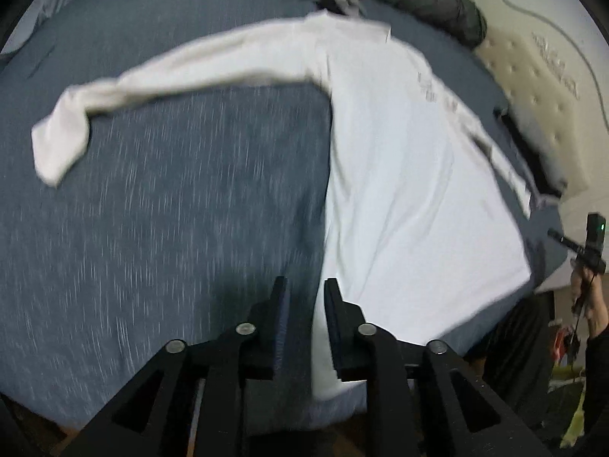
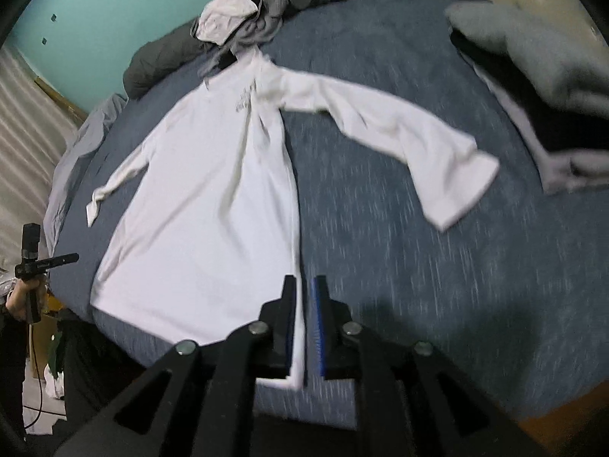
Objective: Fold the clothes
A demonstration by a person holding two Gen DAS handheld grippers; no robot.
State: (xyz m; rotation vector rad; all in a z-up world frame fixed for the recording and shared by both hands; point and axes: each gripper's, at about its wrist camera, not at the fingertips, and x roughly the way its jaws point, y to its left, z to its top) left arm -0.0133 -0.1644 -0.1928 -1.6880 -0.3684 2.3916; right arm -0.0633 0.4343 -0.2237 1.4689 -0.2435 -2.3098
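On the blue-grey heathered bed (image 1: 171, 198) a white long-sleeved cotton shirt (image 1: 411, 175) lay spread flat, sleeves out, its hem corners between each slightly parted claw, left (image 1: 304, 301) and right (image 2: 303, 297), seemingly for folding.

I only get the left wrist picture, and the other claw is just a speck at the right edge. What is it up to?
Observer: The right claw is at a bottom corner of the white shirt. The hem edge runs between its open fingers.
Operator: Is anything else on the bed that I'm missing?
Observer: Yes, a grey pile of clothes lies beyond the outstretched sleeve.
Operator: And what's beside the bed over there?
Observer: A pale striped surface stands below the teal wall. I cannot tell what it is.
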